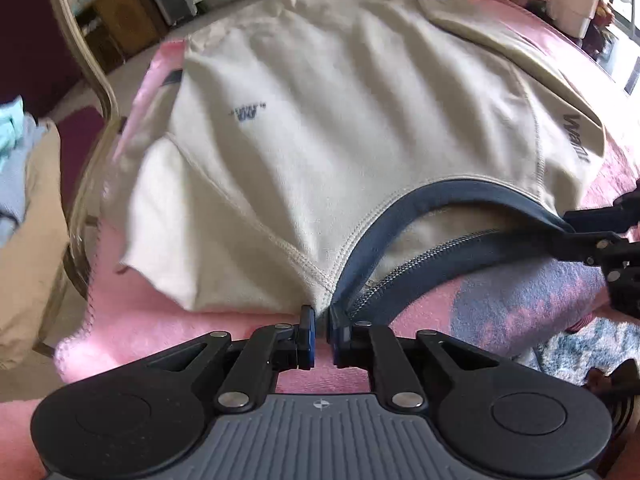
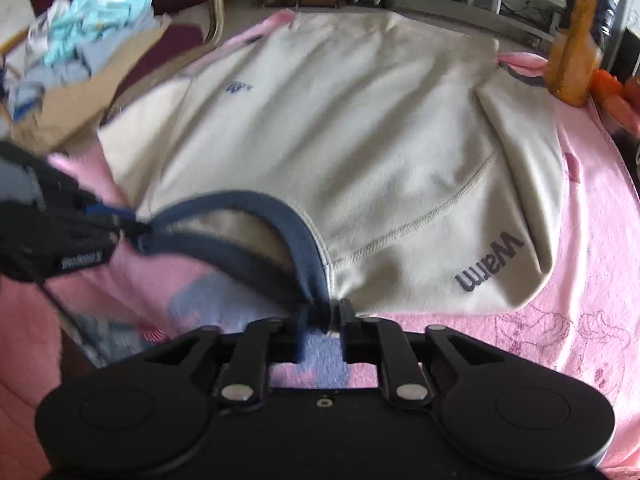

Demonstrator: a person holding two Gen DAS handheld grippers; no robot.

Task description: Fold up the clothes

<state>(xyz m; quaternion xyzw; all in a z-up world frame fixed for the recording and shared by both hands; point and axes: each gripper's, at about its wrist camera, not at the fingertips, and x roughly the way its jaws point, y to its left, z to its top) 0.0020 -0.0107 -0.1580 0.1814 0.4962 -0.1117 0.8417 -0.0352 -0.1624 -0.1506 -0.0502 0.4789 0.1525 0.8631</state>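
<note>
Between nearly closed fingers, the left gripper (image 1: 321, 326) and right gripper (image 2: 325, 312) each pinch the navy ribbed collar (image 2: 280, 216) of the cream fleece sweatshirt (image 1: 320, 120), lying flat on the pink fuzzy blanket (image 2: 580, 240). Soft, light, limp fabric; shoulder seams look the surest hold.

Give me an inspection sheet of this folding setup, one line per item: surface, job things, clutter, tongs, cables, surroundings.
Surface: pink blanket with a blue patch near the front edge.
Job's things: cream fleece top spread flat, navy collar nearest the cameras, zipper partly open, "Warm" printed on one sleeve.
Clutter: orange bottle and a white container at the far edge.
Tongs: left tongs shut on the collar at one end; right tongs shut on the collar at the other.
Cables: thin dark cord hanging from the left tongs, seen in the right wrist view.
Surroundings: chair back, pile of clothes on a cardboard box, shelves behind.
</note>
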